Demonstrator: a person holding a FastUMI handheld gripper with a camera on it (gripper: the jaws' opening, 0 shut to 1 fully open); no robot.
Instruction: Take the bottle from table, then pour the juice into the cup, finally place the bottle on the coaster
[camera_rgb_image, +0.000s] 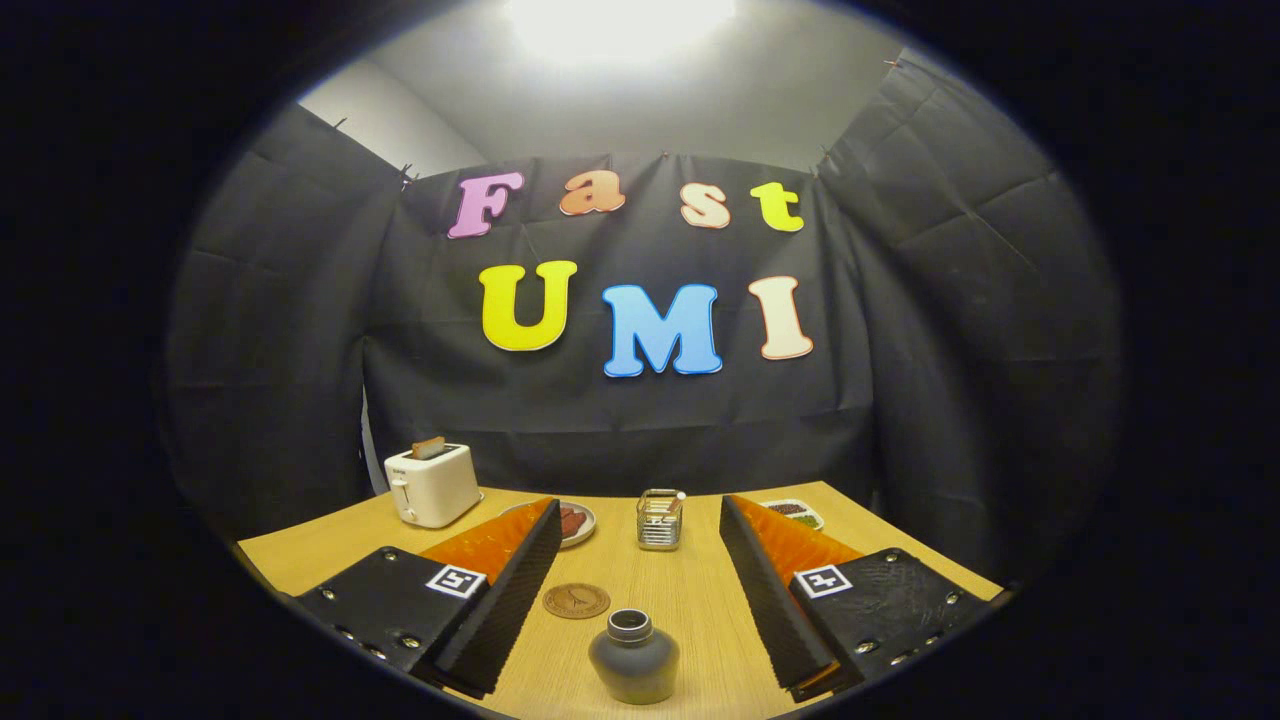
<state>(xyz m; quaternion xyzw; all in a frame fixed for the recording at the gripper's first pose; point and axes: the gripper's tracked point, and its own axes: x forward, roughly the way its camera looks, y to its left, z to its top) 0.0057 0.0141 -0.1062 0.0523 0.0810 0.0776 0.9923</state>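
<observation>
A small dark grey bottle (633, 656) with a short neck stands upright on the wooden table (690, 600), low between my two fingers and touching neither. My gripper (637, 525) is open wide. A round brown coaster (576, 600) lies flat on the table just beyond the bottle, a little to its left, close to my left finger. Further back, near the middle of the table, stands a clear ribbed glass cup (660, 520) with something pale sticking out of it.
A white toaster (432, 484) with a slice in it stands at the back left. A small plate (575, 522) of food lies behind the left finger. Another plate (795, 513) lies behind the right finger. Black cloth walls close the table in.
</observation>
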